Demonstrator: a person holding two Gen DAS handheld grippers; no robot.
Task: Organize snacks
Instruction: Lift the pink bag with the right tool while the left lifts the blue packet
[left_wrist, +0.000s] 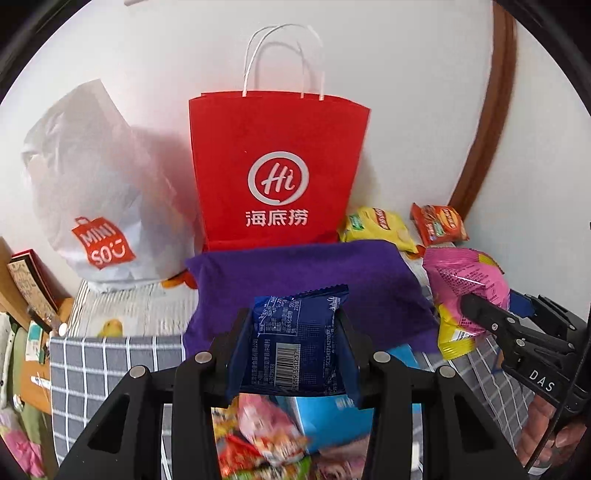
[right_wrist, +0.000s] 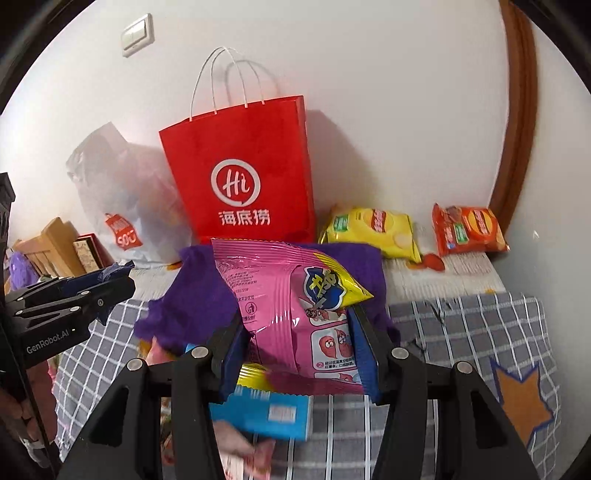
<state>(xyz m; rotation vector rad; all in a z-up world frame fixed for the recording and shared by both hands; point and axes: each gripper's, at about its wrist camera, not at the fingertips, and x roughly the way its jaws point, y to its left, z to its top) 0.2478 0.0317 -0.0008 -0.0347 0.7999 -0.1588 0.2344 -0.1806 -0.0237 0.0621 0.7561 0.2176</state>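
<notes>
My left gripper (left_wrist: 295, 343) is shut on a small dark blue snack packet (left_wrist: 301, 347), held above a purple cloth bag (left_wrist: 306, 280). My right gripper (right_wrist: 299, 343) is shut on a pink and yellow snack bag (right_wrist: 291, 306), also lifted over the purple cloth bag (right_wrist: 192, 295). That pink bag (left_wrist: 465, 284) and the right gripper (left_wrist: 469, 310) show at the right of the left wrist view. The left gripper (right_wrist: 110, 275) shows at the left of the right wrist view. A red paper bag (left_wrist: 277, 170) stands upright against the wall behind.
A white plastic shopping bag (left_wrist: 96, 206) sits left of the red bag. A yellow chip bag (right_wrist: 373, 229) and an orange chip bag (right_wrist: 469, 229) lie by the wall at right. A light blue box (right_wrist: 273, 413) and several loose snacks (left_wrist: 266, 439) lie below on the grey checked cover (right_wrist: 461, 332).
</notes>
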